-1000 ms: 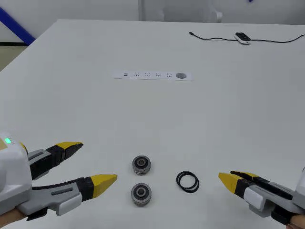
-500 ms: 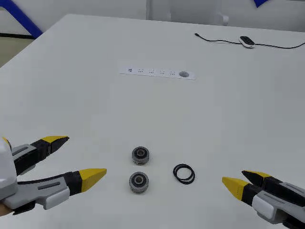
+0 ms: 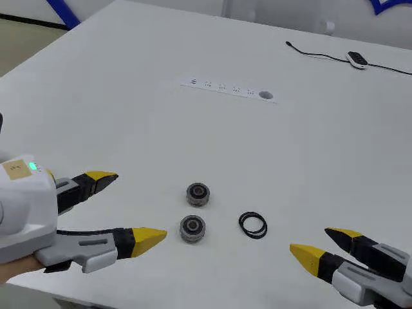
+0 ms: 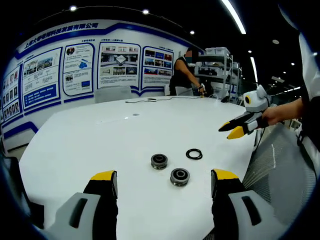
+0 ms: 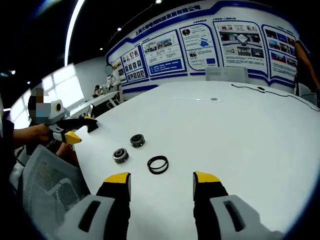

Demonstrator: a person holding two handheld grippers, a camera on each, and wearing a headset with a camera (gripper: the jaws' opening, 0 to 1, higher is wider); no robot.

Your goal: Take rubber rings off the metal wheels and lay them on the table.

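Two small metal wheels lie on the white table (image 3: 129,96): a far wheel (image 3: 197,193) and a near wheel (image 3: 192,228). Both also appear in the left gripper view, far wheel (image 4: 159,161) and near wheel (image 4: 180,176), and in the right gripper view, far wheel (image 5: 137,140) and near wheel (image 5: 120,155). To their right lie black rubber rings (image 3: 253,224) (image 4: 194,154) (image 5: 158,164), stacked flat. My left gripper (image 3: 132,209) (image 4: 162,180) is open, left of the wheels. My right gripper (image 3: 322,248) (image 5: 161,180) is open and empty, right of the rings.
A white power strip (image 3: 227,89) is set flat into the table's middle. A small remote with a black cable (image 3: 356,60) lies at the far right. The table's near edge runs just below both grippers. A person (image 4: 183,72) stands beyond the far end.
The head camera has shifted, so the scene sits further right and tilted. My left gripper has come slightly closer to the wheels. Wheels and rings lie where they were.
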